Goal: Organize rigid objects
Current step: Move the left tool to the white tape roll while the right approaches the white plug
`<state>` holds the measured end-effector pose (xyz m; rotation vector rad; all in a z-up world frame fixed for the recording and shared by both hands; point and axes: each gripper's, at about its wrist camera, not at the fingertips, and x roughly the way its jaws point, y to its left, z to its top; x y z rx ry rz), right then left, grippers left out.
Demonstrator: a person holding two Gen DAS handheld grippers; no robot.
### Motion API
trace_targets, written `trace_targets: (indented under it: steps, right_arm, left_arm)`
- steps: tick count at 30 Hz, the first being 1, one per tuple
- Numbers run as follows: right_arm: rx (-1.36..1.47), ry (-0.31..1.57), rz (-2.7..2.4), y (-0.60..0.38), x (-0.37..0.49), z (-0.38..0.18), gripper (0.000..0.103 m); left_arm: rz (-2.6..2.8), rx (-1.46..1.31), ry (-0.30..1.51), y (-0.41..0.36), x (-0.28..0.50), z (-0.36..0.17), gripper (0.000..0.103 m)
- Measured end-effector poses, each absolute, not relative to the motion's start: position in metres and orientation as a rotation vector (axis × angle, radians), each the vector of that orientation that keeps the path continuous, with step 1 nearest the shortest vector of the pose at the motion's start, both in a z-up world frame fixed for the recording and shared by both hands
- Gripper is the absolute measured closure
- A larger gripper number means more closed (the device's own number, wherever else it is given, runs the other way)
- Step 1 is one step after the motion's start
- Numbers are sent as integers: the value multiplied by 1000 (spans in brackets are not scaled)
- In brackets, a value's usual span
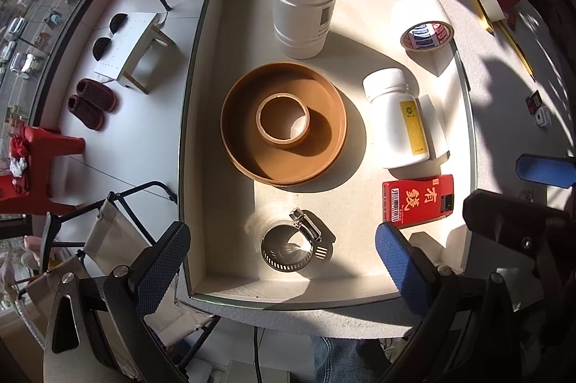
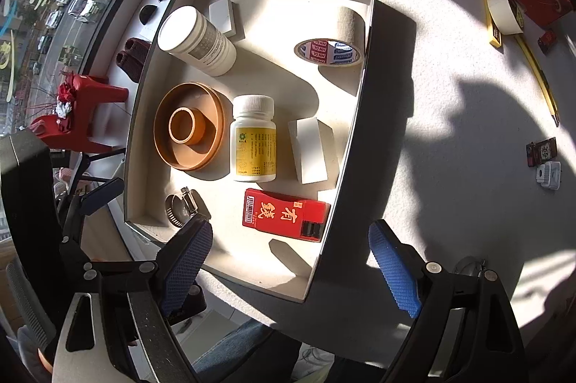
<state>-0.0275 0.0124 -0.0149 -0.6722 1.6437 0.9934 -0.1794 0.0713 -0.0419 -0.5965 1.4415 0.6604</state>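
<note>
One open box (image 2: 363, 22), two white jars (image 2: 196, 40), three tape rolls (image 2: 333, 53), one brown dish (image 2: 189, 127), one hose clamp (image 1: 295, 244), one red packet (image 2: 286, 215)

You see open white box (image 1: 201, 66) on table, holding everything. White lidded canister (image 1: 304, 6) upright at far end. Brown round dish (image 1: 284, 121) mid-box, small brown tape ring (image 1: 282, 121) inside it. Metal hose clamp (image 1: 295, 244) near you, apart from dish. White pill bottle (image 1: 394, 118) with yellow label lies on side. Red printed pack (image 1: 419, 197) flat just beside it. Tape roll (image 1: 421, 22) leans in far right corner.
</note>
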Motion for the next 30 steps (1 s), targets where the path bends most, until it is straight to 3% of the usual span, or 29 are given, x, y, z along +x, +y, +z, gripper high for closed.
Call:
trace_targets:
  steps: [22,30]
  right_arm:
    - [-402,1770,562,-135,84,-54,13]
    - [-306,1775,469,-172,141,-61,13]
  left_arm:
    - [391,-445,1457,4,-57,-16,0]
    - [445,-598,1412,14,21,-15,0]
